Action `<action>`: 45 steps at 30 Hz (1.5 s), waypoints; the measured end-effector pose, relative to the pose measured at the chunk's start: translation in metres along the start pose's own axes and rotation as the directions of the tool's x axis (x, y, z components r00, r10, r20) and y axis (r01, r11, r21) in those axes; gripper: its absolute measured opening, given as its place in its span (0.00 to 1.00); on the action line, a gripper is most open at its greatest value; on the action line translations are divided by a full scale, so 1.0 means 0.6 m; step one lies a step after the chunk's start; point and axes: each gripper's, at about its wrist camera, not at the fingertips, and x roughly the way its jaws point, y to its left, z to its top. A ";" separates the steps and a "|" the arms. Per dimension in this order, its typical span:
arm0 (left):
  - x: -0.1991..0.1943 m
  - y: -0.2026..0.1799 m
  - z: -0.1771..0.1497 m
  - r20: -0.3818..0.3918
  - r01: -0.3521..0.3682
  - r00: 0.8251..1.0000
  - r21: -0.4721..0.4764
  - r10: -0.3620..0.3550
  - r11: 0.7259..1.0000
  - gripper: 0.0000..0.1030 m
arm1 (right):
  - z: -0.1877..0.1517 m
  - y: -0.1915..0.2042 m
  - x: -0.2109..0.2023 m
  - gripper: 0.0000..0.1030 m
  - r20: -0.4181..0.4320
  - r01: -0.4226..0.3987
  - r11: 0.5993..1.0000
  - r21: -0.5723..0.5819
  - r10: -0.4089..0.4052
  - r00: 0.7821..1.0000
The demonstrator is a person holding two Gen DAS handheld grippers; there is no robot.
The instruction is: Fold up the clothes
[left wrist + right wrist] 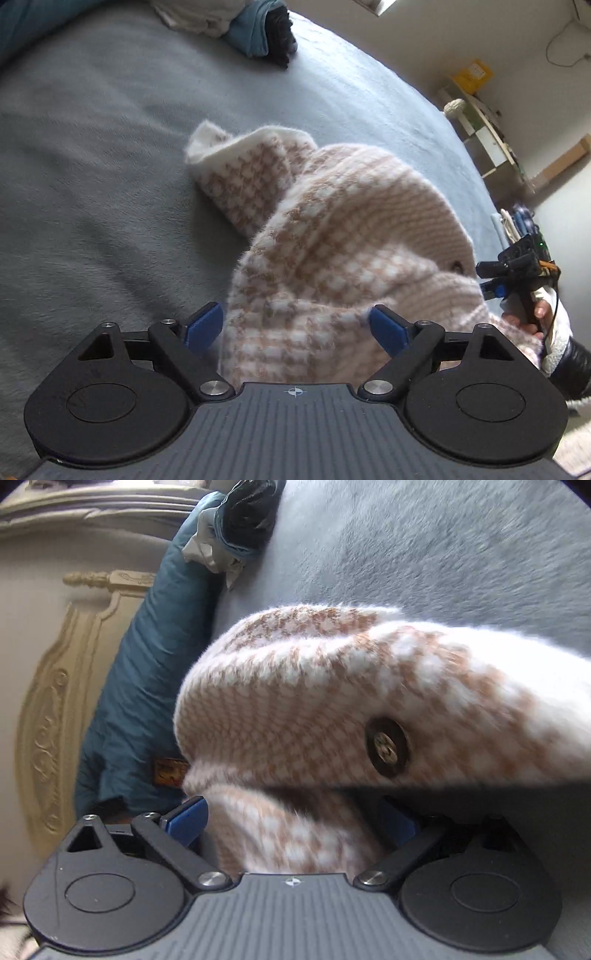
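Grey fleece blanket [92, 184] covers the bed, with a fuzzy tan-and-white houndstooth cardigan [332, 229] bunched on it. Left gripper [295, 325] and right gripper [291, 819] both gape wide, knit sitting loose between the blue pads, nothing pinched. Dark button [386, 746] shows.

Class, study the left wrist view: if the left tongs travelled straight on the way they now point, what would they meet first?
The left tongs stand open with the tan-and-white knitted cardigan bunched between and just ahead of them, so the cardigan comes first. The grey bed cover lies beyond it. Exact depth is unclear.
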 end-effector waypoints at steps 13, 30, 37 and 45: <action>0.097 -0.086 0.048 0.024 0.197 0.980 -0.003 -0.196 0.980 0.74 | 0.062 0.030 0.078 0.69 0.113 -0.190 0.982 0.001 0.188 0.976; 0.244 -0.323 0.214 -0.006 0.534 0.838 0.217 -0.546 0.817 0.71 | 0.152 0.089 -0.148 0.46 0.478 -0.129 0.977 -0.168 0.195 0.856; 0.284 -0.361 0.257 0.004 0.476 0.868 0.276 -0.496 0.835 0.77 | 0.186 0.078 -0.222 0.46 0.627 -0.140 0.972 -0.189 0.229 0.745; 0.296 -0.238 0.258 0.078 0.466 0.881 0.020 -0.466 0.884 0.91 | 0.194 -0.076 -0.201 0.79 0.609 -0.061 0.976 0.208 -0.080 0.789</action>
